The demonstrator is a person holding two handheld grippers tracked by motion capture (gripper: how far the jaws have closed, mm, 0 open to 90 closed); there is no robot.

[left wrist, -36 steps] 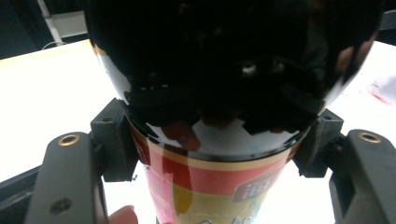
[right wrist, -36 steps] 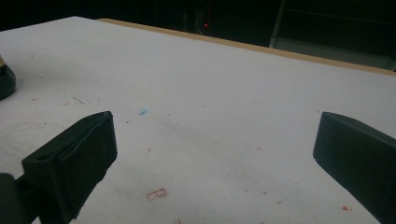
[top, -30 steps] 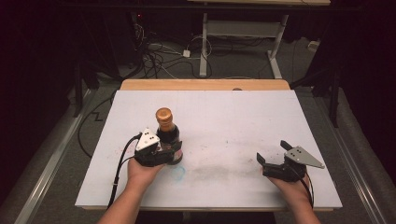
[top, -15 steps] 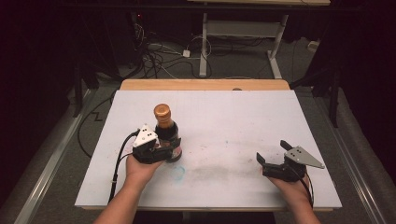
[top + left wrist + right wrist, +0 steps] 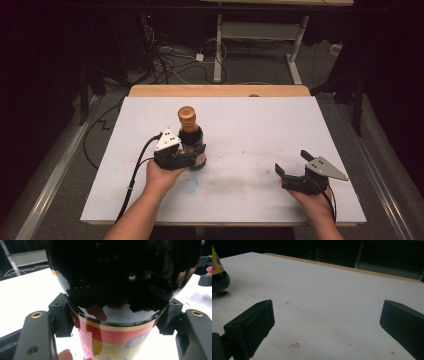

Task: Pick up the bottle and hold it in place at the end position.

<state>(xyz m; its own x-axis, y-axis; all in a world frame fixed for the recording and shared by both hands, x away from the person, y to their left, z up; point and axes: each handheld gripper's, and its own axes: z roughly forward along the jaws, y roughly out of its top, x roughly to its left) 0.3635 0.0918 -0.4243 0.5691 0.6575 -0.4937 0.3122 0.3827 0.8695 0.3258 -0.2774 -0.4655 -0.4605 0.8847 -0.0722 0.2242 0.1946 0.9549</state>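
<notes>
bottle point(image 5: 190, 142) upright, tabletop point(image 5: 260, 130) left-centre | left gripper point(image 5: 186, 156) fingers clamped on lower body at label | right gripper point(image 5: 296, 170) fingers wide, empty | likely glass: heavy, rigid, slick, breakable; body grip beats neck

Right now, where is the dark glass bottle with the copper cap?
In the high view, the dark glass bottle stands left of centre on the white table, held by the left tongs.
</notes>
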